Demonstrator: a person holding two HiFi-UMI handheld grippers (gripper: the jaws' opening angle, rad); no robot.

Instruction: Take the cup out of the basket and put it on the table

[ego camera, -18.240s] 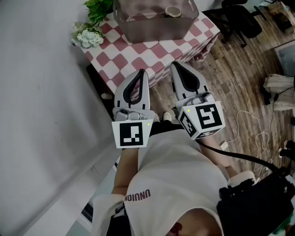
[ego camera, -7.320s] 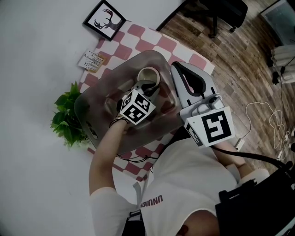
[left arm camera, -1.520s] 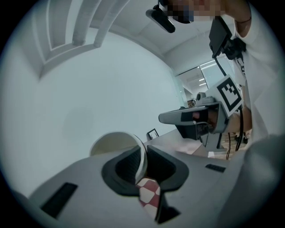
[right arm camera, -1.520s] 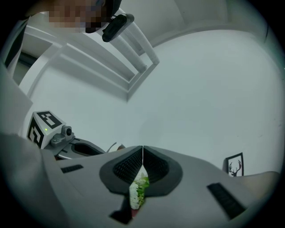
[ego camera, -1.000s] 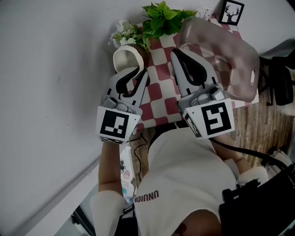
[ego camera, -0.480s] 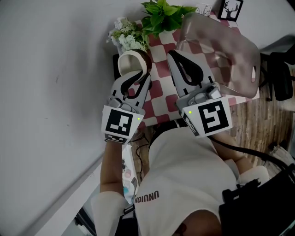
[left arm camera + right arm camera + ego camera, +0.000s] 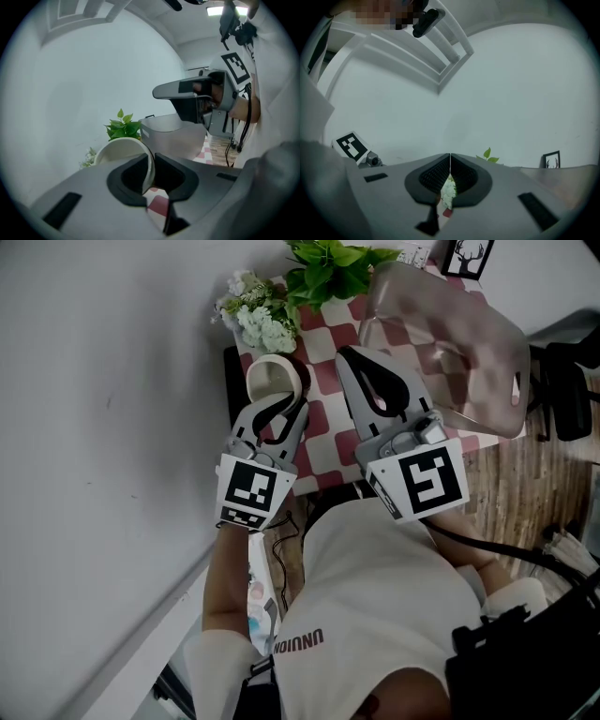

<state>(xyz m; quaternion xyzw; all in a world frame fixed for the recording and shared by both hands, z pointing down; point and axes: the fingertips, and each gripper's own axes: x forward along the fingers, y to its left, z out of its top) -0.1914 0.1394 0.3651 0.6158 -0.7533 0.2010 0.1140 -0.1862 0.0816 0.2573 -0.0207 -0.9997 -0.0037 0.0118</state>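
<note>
A cream cup with a brown outside hangs tilted over the near left corner of the checkered table. My left gripper is shut on its wall, one jaw inside the rim and one outside. In the left gripper view the cup sits pinched at the left gripper. The translucent basket stands at the table's right, apart from the cup. My right gripper hovers beside the left one, shut and holding nothing; the right gripper shows its pads meeting.
A green plant and white flowers stand at the table's far left by the wall. A framed deer picture leans behind the basket. A black office chair and wood floor lie to the right.
My left gripper has come down toward the table with the cup still pinched, and the cup sits lower in the head view. The right gripper has hardly moved.
</note>
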